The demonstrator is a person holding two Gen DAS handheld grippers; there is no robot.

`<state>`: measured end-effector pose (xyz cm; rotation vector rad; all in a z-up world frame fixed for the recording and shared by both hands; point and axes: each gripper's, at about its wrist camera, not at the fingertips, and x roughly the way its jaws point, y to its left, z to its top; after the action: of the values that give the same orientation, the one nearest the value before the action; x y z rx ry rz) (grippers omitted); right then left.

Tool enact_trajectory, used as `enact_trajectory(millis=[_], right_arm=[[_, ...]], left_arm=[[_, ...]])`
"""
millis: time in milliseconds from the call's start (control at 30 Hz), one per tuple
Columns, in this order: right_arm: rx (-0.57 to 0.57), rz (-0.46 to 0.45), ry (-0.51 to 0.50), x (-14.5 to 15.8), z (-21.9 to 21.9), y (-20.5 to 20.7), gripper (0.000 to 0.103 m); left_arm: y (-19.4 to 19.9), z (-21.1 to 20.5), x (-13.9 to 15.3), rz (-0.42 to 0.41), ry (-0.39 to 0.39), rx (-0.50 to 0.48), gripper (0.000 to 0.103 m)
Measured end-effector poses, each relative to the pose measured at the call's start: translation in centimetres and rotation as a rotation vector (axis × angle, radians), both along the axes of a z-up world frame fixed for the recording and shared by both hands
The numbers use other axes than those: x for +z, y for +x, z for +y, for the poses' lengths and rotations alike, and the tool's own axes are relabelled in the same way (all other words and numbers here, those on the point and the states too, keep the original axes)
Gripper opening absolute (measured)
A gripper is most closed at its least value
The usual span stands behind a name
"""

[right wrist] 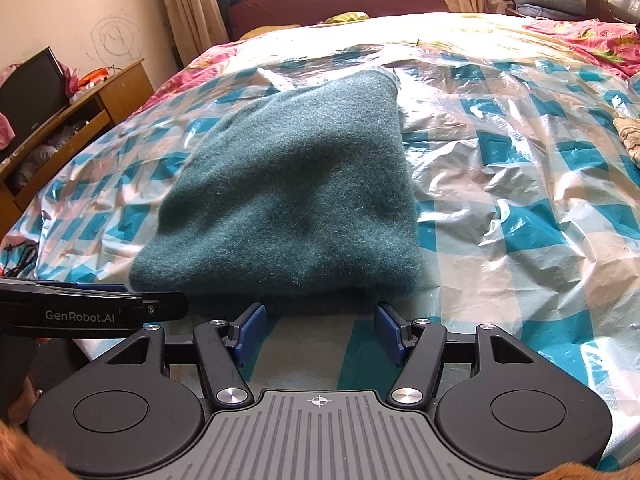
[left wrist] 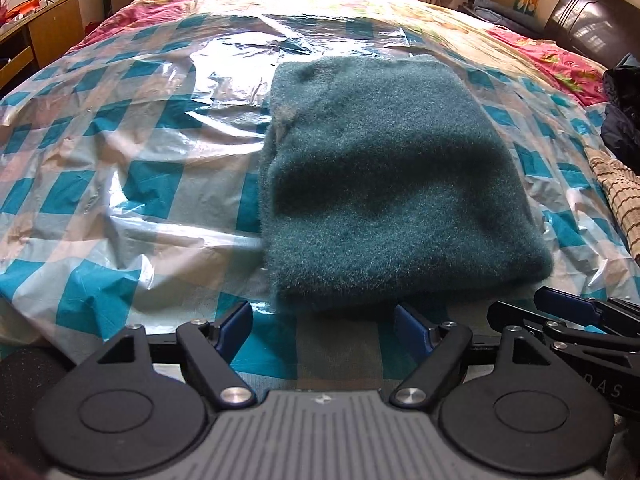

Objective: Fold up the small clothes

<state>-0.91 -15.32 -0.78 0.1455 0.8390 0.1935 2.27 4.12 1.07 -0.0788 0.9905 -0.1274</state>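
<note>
A: Where is the green fleece garment (left wrist: pixel 392 184)?

B: It lies folded into a thick bundle on the checked plastic sheet (left wrist: pixel 120 184) that covers the bed (right wrist: pixel 580 36), its near edge just beyond both tools.

A: And the left tool (left wrist: pixel 323 330)?

B: Released. Its blue pads (left wrist: pixel 236 326) stand wide apart over the sheet, just short of the garment's edge, and nothing is between them.

A: The right tool (right wrist: pixel 320 330)?

B: Also released, its jaws spread with only the sheet between them. In its view the left tool comes in from the left side, close beside it.

A: Anything else nearby?

B: A wooden desk (right wrist: pixel 100 100) stands beside the bed, and a striped cloth (left wrist: pixel 620 196) lies at the sheet's right edge.
</note>
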Motion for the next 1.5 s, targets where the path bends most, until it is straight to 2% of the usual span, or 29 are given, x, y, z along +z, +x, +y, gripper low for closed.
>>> enact_trajectory(millis=[133,333,667,900,1500], right_arm=[[-0.004,0.012,-0.017,-0.3,0.2,-0.1,0.062],[-0.010,0.012,-0.026,-0.5,0.1,-0.2,0.064],[-0.011,0.016,-0.051,-0.6,0.2,-0.3,0.068],[-0.013,0.019,-0.057,-0.6,0.2,-0.4,0.071],[-0.013,0.030,-0.069,-0.8,0.2,-0.4,0.074]], left_arm=[[-0.7,-0.2,-0.1,-0.002,0.014,0.011,0.091],[-1.4,-0.6,0.1,-0.030,0.029,0.008,0.096],[-1.7,-1.2,-0.1,-0.032,0.053,0.006,0.099],[-1.7,-0.8,-0.4,-0.031,0.023,0.024,0.101],[-1.8,-0.8,-1.1,-0.016,0.031,0.038,0.102]])
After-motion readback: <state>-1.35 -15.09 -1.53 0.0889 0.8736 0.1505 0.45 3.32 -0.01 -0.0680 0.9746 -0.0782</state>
